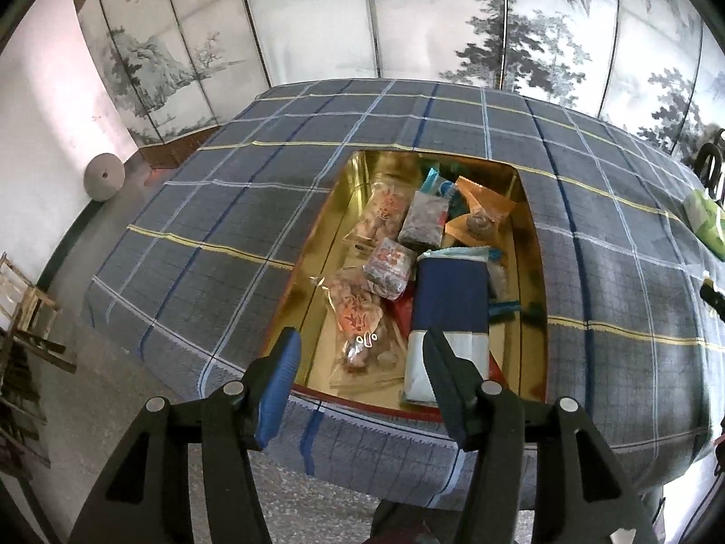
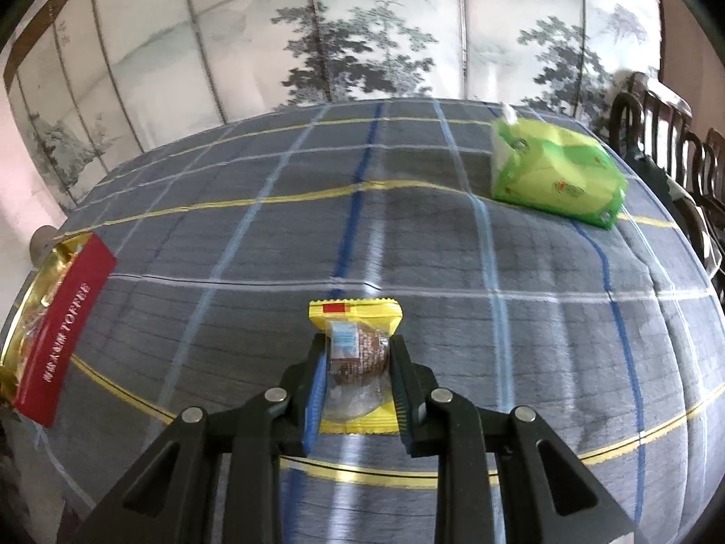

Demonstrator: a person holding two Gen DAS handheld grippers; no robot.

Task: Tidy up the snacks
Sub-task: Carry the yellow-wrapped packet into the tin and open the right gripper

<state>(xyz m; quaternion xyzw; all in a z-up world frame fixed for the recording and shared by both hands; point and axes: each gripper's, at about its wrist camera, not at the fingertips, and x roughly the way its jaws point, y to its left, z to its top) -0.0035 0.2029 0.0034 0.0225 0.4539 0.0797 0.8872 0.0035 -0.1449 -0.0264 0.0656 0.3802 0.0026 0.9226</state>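
Observation:
A gold tin (image 1: 337, 208) sits on the plaid cloth, holding several snacks: pink-printed clear bags (image 1: 358, 317), a grey packet (image 1: 423, 220), an orange wrapper (image 1: 480, 208) and a blue-and-white pack (image 1: 448, 303). My left gripper (image 1: 360, 349) hangs open over the tin's near end with nothing between its fingers. In the right wrist view my right gripper (image 2: 355, 353) is shut on a yellow-wrapped brown snack (image 2: 355, 349), held above the cloth. The tin's red side (image 2: 59, 331), printed TOFFEE, shows at the far left of that view.
A green tissue pack (image 2: 557, 174) lies at the back right of the table (image 2: 408, 249). A painted folding screen (image 1: 408, 13) stands behind the table. Dark wooden chairs (image 2: 670, 136) are at the right, and a wooden frame (image 1: 22, 317) stands on the floor at left.

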